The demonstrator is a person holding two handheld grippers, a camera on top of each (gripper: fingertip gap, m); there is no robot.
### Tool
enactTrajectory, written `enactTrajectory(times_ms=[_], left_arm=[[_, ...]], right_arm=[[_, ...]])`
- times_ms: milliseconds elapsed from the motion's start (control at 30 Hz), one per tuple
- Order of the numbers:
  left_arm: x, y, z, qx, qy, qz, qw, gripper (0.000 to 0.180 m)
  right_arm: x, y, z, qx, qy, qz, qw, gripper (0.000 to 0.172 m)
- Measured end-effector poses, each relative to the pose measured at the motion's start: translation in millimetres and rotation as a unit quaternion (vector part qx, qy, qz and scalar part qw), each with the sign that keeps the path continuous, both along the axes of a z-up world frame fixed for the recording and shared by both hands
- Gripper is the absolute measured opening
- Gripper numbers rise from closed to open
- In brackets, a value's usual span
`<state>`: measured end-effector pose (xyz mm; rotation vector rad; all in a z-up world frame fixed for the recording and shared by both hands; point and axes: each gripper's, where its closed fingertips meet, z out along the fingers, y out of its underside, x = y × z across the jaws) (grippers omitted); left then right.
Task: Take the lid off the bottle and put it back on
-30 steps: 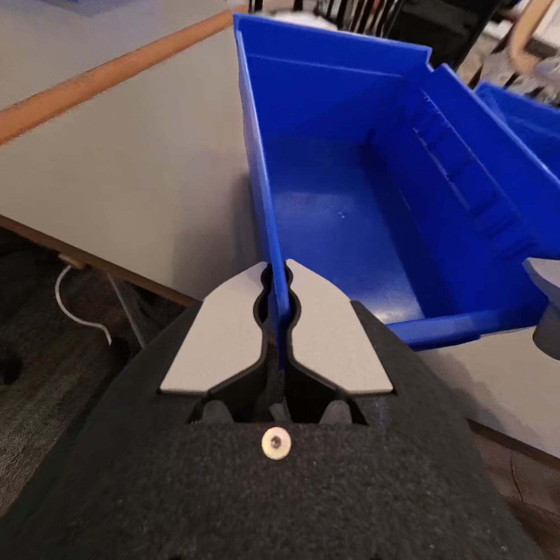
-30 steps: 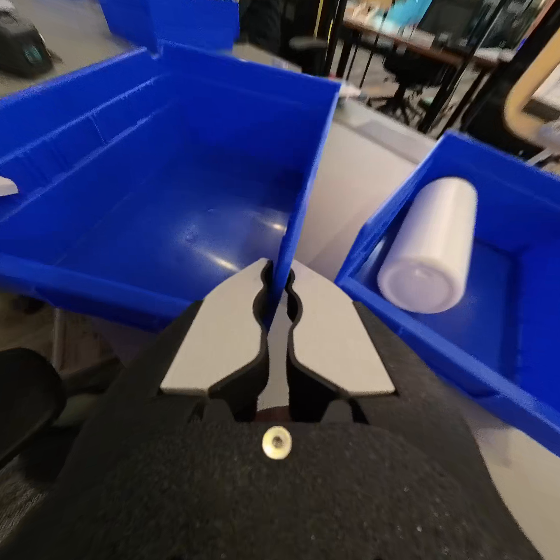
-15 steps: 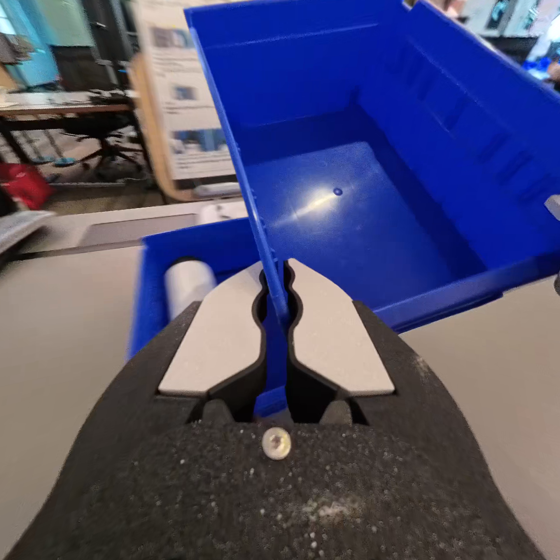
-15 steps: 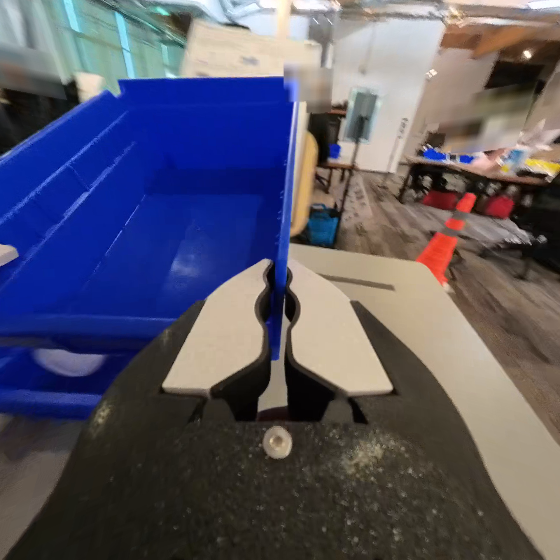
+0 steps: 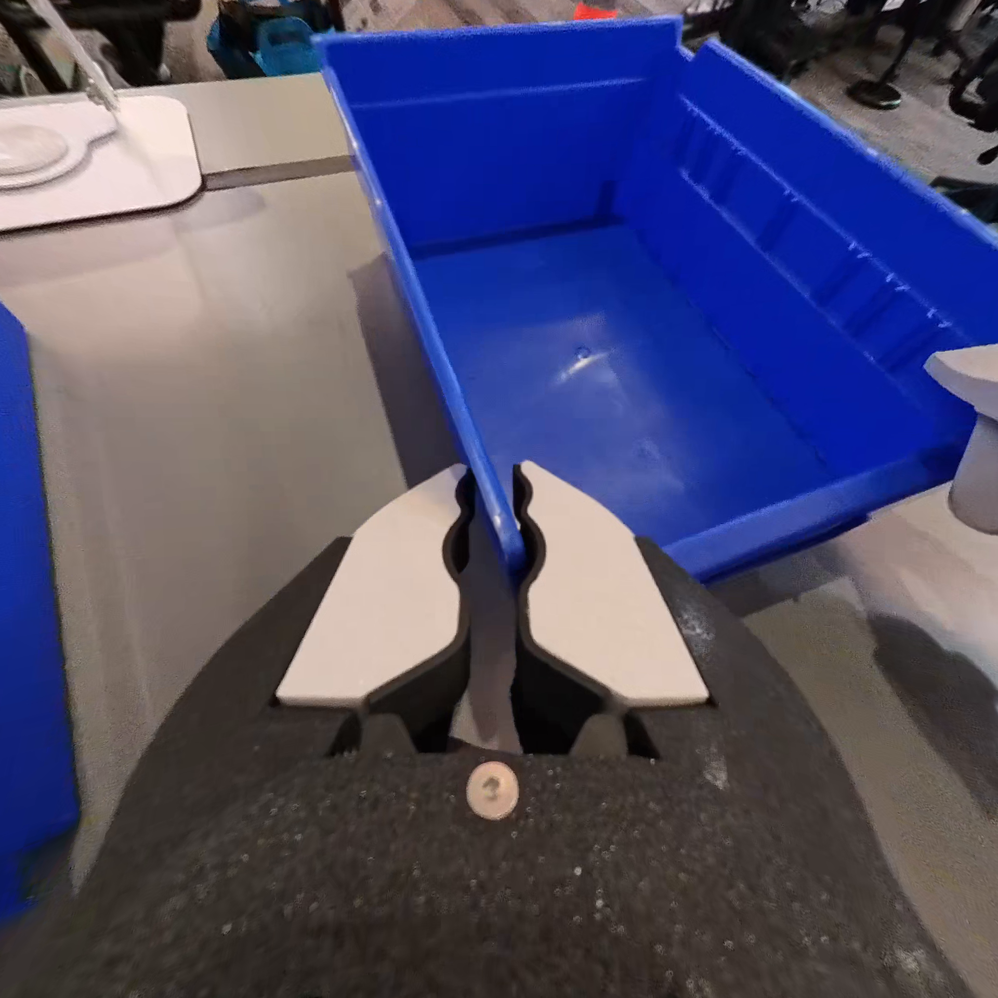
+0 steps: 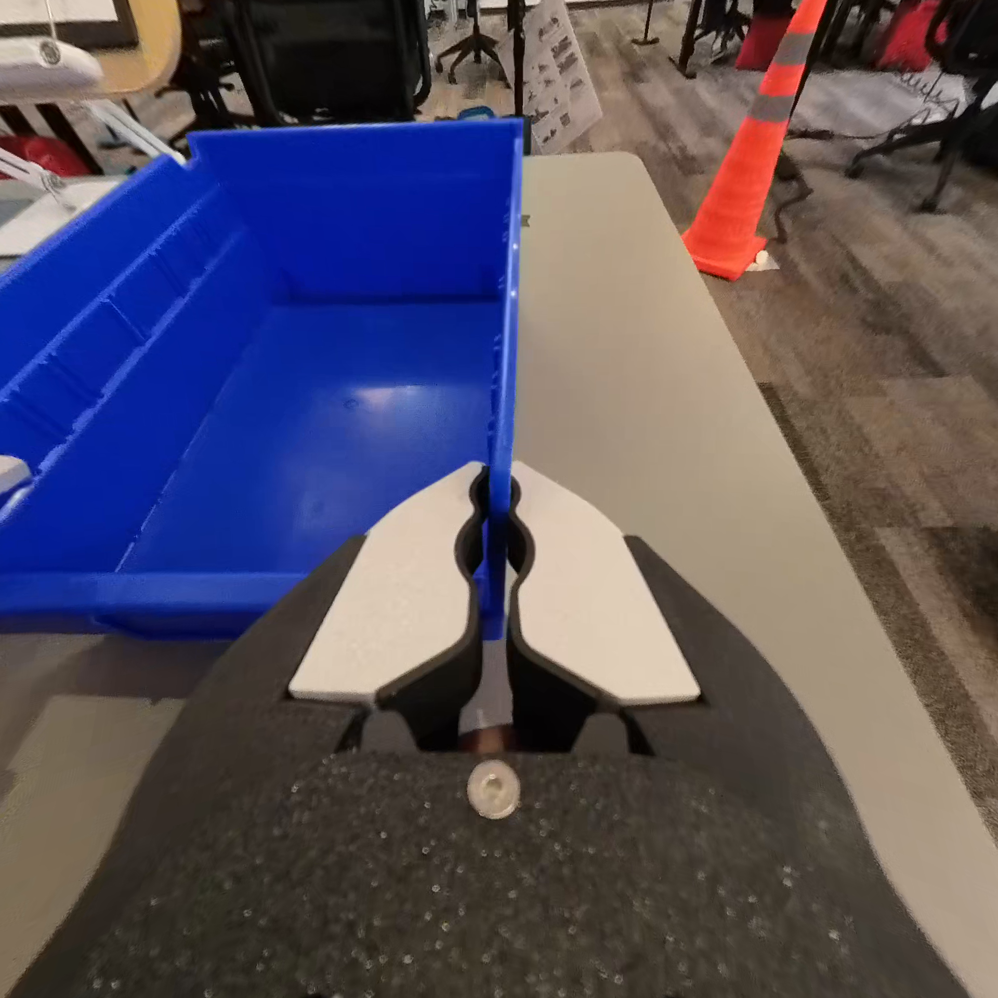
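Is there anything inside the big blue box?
No, the big blue box looks empty: only its shiny bare floor shows in both views. The near right corner of the floor is covered by the right tool, so that bit can't be seen.

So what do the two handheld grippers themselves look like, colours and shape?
Both match: the left gripper and right gripper have pale grey curved fingers with wavy black inner pads, set in a rough black body with one silver screw.
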<state>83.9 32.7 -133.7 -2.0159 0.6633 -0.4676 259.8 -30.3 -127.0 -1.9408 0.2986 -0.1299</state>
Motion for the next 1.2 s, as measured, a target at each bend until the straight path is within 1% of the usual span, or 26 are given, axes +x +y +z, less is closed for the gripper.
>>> enactTrajectory(times_ms=[33,100,167,200,267,333,400,433,467,500,567,600,633,667,733,767,800,833,867,900,933,967,1033,1133,1200], left_arm=[[3.4,-2.9,0.3,-0.004,-0.006,-0.017,1.000,0.017],[8.6,-13.8,4.3,-0.032,-0.025,-0.066,0.997,0.031],[2.2,-27.9,19.1,-0.060,-0.046,-0.113,0.991,0.066],[-7.2,-34.7,32.3,-0.064,-0.060,-0.133,0.987,0.069],[-38.1,-43.1,62.5,-0.058,-0.081,-0.159,0.982,0.080],[-82.8,-39.4,89.2,-0.026,-0.086,-0.155,0.984,0.082],[-135.7,-23.9,102.3,0.008,-0.067,-0.118,0.991,0.081],[-164.1,-12.4,103.5,0.024,-0.051,-0.089,0.994,0.082],[-194.2,1.3,101.3,0.038,-0.033,-0.052,0.997,0.082],[-225.7,16.5,96.7,0.053,-0.017,-0.010,0.998,0.082],[-291.6,47.1,80.1,0.075,0.022,0.086,0.993,0.080],[-323.5,59.6,69.9,0.080,0.039,0.134,0.987,0.080],[-350.3,69.2,59.3,0.081,0.044,0.173,0.981,0.078],[-365.3,74.7,45.9,0.065,0.036,0.186,0.980,0.075],[-368.8,77.6,15.0,-0.003,0.007,0.165,0.986,0.074],[-366.0,77.6,2.5,-0.031,-0.007,0.152,0.988,0.072],[-360.4,76.4,-5.5,-0.050,-0.024,0.133,0.990,0.063],[-352.9,73.7,-7.7,-0.064,-0.047,0.111,0.991,0.055],[-349.2,71.9,-6.6,-0.072,-0.062,0.104,0.990,0.033],[-351.6,73.0,-5.4,-0.067,-0.057,0.113,0.990,0.020],[-357.1,75.7,-4.2,-0.053,-0.036,0.123,0.990,0.013],[-363.4,78.9,-2.8,-0.038,-0.013,0.131,0.991,0.007],[-374.3,83.6,-1.1,-0.027,0.007,0.138,0.990,0.004],[-394.8,94.4,3.7,-0.021,0.004,0.150,0.989,0.002],[-414.0,105.3,14.6,-0.002,-0.001,0.160,0.987,0.002]], right_arm=[[2.2,-0.4,-1.9,0.003,0.015,-0.002,1.000,0.003],[6.5,-0.3,-1.7,0.015,0.043,-0.007,0.999,0.006],[15.7,-2.9,13.3,0.047,0.038,-0.027,0.998,0.026],[20.8,-6.9,24.1,0.060,0.027,-0.043,0.997,0.033],[24.7,-14.2,53.3,0.101,0.008,-0.081,0.992,0.040],[-0.8,-8.1,84.5,0.140,-0.010,-0.054,0.989,0.048],[-50.2,9.7,104.8,0.155,-0.022,0.008,0.988,0.051],[-81.9,21.1,109.1,0.155,-0.025,0.047,0.987,0.055],[-115.7,32.3,109.1,0.149,-0.025,0.083,0.985,0.062],[-152.1,42.6,105.4,0.142,-0.018,0.118,0.983,0.066],[-229.8,58.8,89.1,0.128,0.006,0.192,0.973,0.072],[-264.9,64.6,75.3,0.114,0.015,0.216,0.970,0.074],[-293.7,70.0,58.3,0.093,0.018,0.223,0.970,0.076],[-315.4,74.6,40.4,0.069,0.018,0.214,0.974,0.078],[-344.4,80.9,11.2,0.029,0.001,0.189,0.982,0.074],[-350.6,83.8,3.9,0.021,-0.014,0.168,0.985,0.067],[-354.7,86.8,0.3,0.020,-0.035,0.152,0.988,0.055],[-355.8,90.2,-1.5,0.016,-0.064,0.136,0.989,0.049],[-352.8,93.7,-0.5,0.010,-0.085,0.108,0.990,0.038],[-351.9,95.7,1.4,0.011,-0.091,0.092,0.992,0.032],[-351.3,97.1,1.6,0.009,-0.080,0.081,0.993,0.024],[-350.6,97.5,0.7,0.004,-0.062,0.074,0.995,0.007],[-361.9,100.3,2.7,0.006,-0.035,0.094,0.995,0.004],[-381.4,107.6,14.3,0.014,-0.049,0.088,0.995,0.004],[-399.7,118.1,23.5,0.028,-0.050,0.092,0.994,0.004]])
